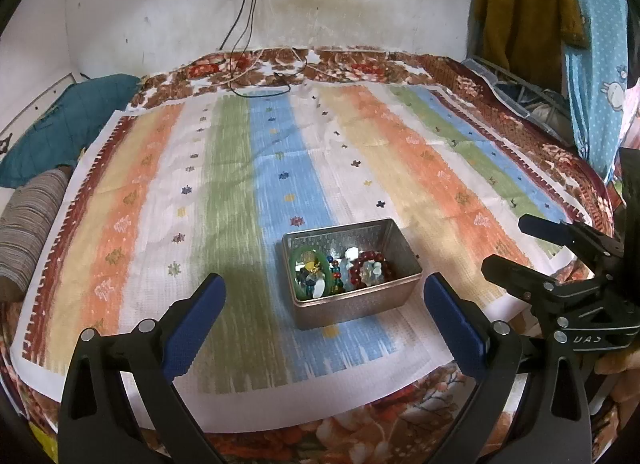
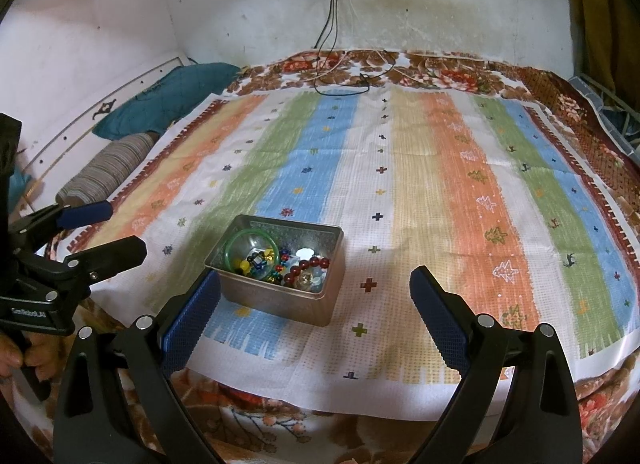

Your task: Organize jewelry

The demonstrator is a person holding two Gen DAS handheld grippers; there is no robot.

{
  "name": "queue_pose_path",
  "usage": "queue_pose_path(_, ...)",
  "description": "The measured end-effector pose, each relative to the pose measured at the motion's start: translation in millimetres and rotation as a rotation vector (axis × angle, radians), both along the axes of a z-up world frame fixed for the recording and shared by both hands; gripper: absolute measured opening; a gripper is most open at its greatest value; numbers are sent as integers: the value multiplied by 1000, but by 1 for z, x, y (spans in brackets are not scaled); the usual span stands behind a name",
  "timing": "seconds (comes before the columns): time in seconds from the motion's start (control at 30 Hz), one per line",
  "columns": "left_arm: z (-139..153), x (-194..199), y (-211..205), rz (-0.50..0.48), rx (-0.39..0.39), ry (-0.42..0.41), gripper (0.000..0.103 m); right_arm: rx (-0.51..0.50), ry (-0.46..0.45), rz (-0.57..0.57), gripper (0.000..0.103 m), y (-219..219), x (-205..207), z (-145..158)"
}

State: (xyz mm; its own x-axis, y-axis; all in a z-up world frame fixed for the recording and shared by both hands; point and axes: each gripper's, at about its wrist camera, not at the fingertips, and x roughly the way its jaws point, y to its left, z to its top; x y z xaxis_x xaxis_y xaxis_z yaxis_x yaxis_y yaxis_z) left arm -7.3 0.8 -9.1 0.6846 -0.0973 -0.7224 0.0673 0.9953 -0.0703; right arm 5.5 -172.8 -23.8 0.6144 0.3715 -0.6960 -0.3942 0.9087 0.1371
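Observation:
A silver metal tin (image 1: 358, 306) (image 2: 280, 302) rests on the striped cloth near the bed's front edge. Inside lie a green bangle (image 1: 296, 268) (image 2: 230, 246), a dark red bead bracelet (image 1: 362, 260) (image 2: 312, 264) and several coloured beads (image 2: 266, 260). My left gripper (image 1: 324, 298) hovers open just in front of the tin, nothing between its blue pads. My right gripper (image 2: 314, 292) is open too, its left pad close to the tin's near corner. Each gripper shows in the other's view: the right one (image 1: 516, 244), the left one (image 2: 108, 229).
The striped cloth (image 1: 280, 167) covers a floral blanket (image 2: 360, 63) on a bed. A teal pillow (image 1: 72, 123) and a striped bolster (image 1: 28, 232) lie at the left. Cables (image 2: 344, 79) trail from a wall socket. Clothes (image 1: 528, 11) hang at the right.

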Motion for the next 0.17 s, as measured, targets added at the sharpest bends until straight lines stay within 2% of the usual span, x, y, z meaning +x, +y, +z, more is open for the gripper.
queue_pose_path(0.17,-2,-1,0,0,1,-1,97,-1,0,1,96,0,0,0)
